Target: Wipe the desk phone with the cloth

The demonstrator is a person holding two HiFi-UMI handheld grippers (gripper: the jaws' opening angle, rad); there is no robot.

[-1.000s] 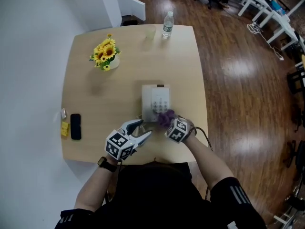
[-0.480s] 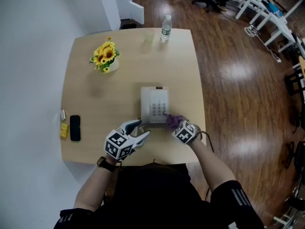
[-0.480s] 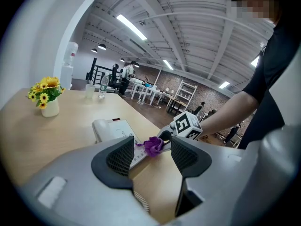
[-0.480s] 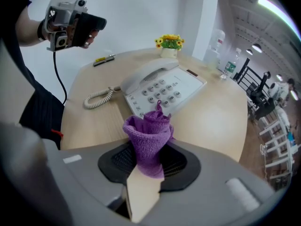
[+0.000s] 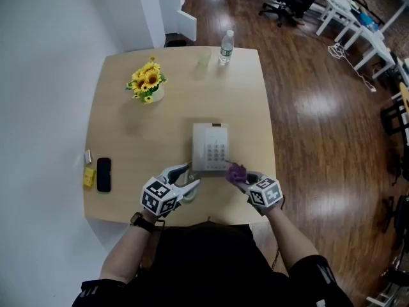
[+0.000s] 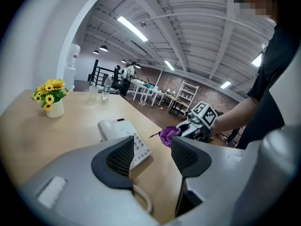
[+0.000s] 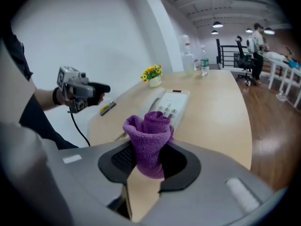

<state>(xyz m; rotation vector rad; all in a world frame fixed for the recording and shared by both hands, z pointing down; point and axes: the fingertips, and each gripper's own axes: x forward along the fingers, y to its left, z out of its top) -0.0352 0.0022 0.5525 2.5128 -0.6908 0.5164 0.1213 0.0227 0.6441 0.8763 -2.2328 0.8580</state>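
At the desk phone's (image 5: 203, 139) five o'clock corner, our right gripper (image 5: 241, 178) pinches the cloth (image 5: 236, 170) mid-wipe. Our left gripper (image 5: 190, 176) is spread and empty. Next we likely sweep across the keypad (image 5: 216, 151).

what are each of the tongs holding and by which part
The right tongs pinch the purple cloth by its bunched lower end; the left tongs are open, holding nothing.

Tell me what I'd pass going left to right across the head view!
small yellow object → black smartphone → potted sunflowers → desk phone → purple cloth
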